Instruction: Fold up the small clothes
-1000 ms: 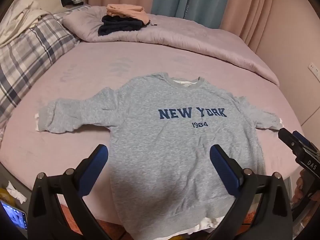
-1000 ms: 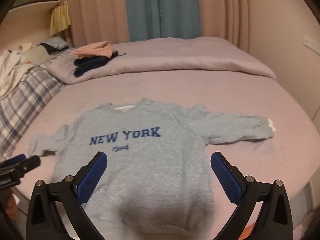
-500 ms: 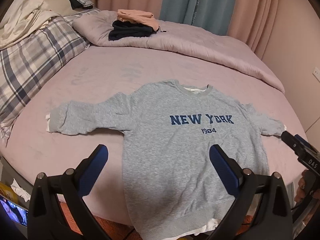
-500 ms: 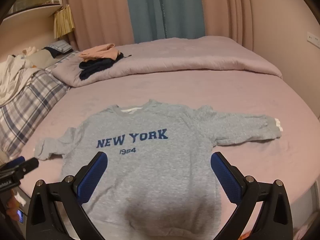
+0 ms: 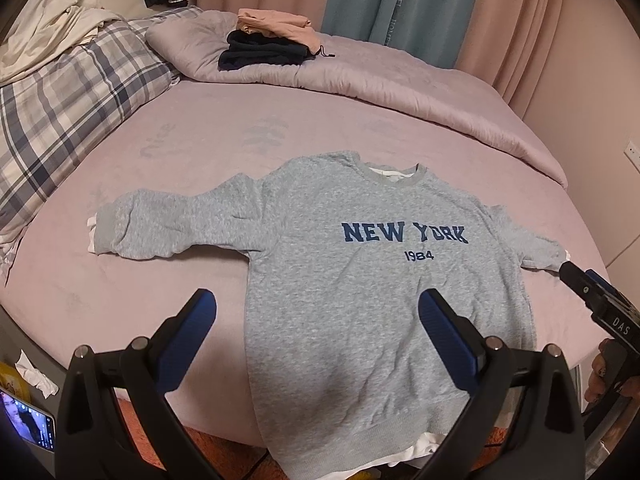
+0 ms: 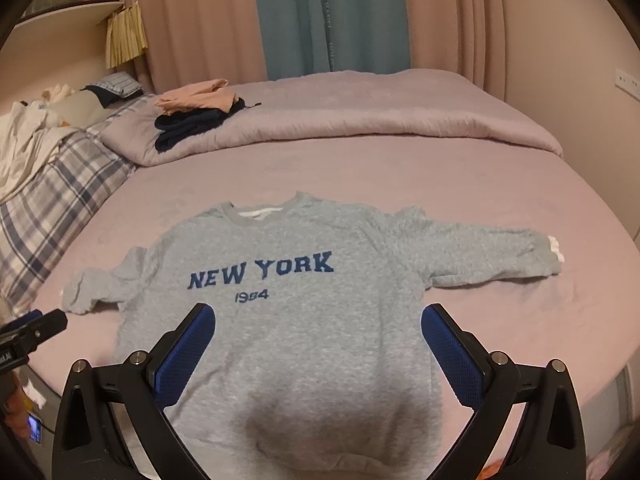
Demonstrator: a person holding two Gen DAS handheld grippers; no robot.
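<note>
We hold the left gripper (image 5: 316, 320) and right gripper (image 6: 318, 334) wide open, empty, near the sweatshirt (image 5: 360, 280) hem; its sleeves stretch crosswise, one toward each gripper.

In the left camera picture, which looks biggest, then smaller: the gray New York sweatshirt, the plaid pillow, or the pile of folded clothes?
1. Gray sweatshirt, though it lies nearest the camera.
2. Plaid pillow, partly cut off at the edge.
3. Pile of folded clothes, farthest away, so it may look smaller than it is.

Grey sweatshirt (image 6: 288, 320) flat on bed (image 6: 440, 168); right hand-held gripper (image 6: 318, 346) spread wide above.
</note>
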